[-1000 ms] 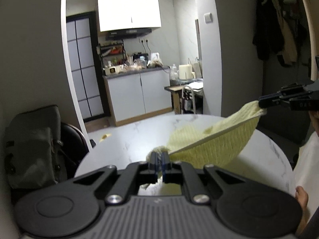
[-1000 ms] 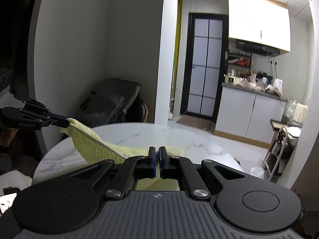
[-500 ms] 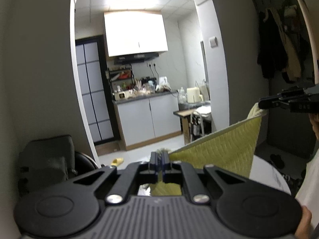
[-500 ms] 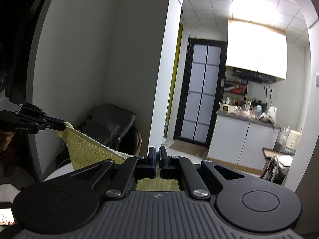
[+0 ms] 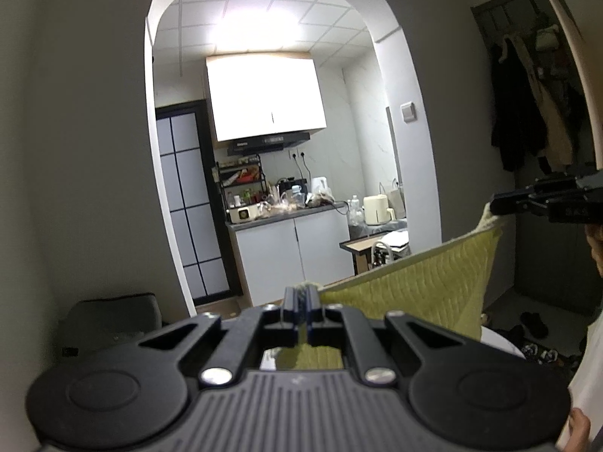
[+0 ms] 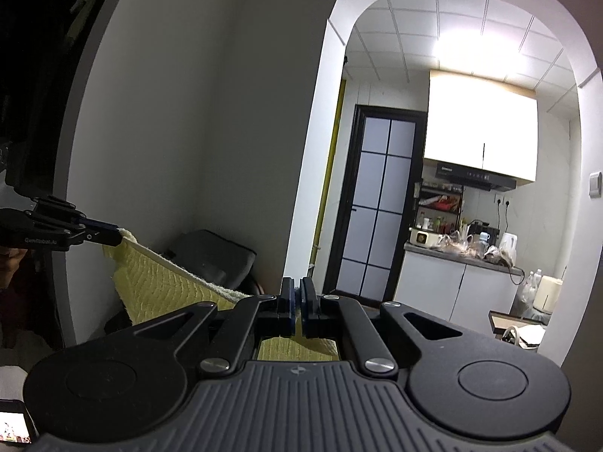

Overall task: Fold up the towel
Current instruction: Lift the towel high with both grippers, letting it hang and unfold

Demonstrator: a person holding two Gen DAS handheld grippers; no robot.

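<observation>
Beyond an arched opening a small kitchen is seen: a white wall cabinet lit brightly from above, a range hood under it, and a crowded counter with a kettle over white base cabinets. A dark-framed glass door is set at the left of that room, and a grey bag is slumped against the near wall. Coats are hung at the far right.

Between the two tools the towel is held up in the air (yellow, quilted, with a pale fringed edge), stretched taut along its top edge. One corner is pinched between the closed jaws of the left gripper; cloth is seen bunched just above its fingertips and hanging below them. The opposite corner is clamped by the right gripper, seen well off to the right in the left wrist view.

From the right wrist view the same is shown mirrored: the right gripper's jaws are closed on cloth, and the towel is run leftward up to the left gripper. Part of the bag is screened by the towel. A white table edge is glimpsed under the hanging cloth.
</observation>
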